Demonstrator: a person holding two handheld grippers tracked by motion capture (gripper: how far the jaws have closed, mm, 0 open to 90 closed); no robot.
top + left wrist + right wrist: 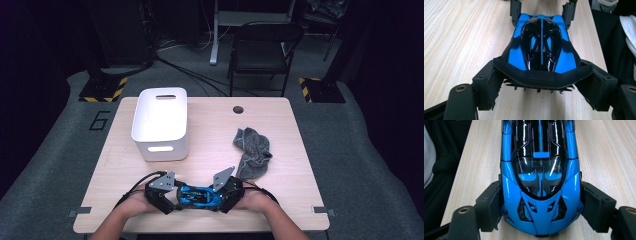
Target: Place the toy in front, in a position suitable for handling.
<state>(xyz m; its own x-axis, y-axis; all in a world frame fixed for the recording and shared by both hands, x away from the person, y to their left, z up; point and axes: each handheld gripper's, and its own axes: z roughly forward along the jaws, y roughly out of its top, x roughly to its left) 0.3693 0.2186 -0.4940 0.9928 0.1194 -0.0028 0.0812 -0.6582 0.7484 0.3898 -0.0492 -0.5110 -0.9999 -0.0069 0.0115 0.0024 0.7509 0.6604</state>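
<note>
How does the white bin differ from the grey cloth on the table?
The white bin stands upright and rigid at the table's far left; the grey cloth lies crumpled and limp at the right. The bin is larger and brighter, the cloth darker. Both rest untouched on the wooden table.

Your toy car sat at the table's near edge between both grippers. The bin stood behind it to the left. The cloth lay behind it to the right.
</note>
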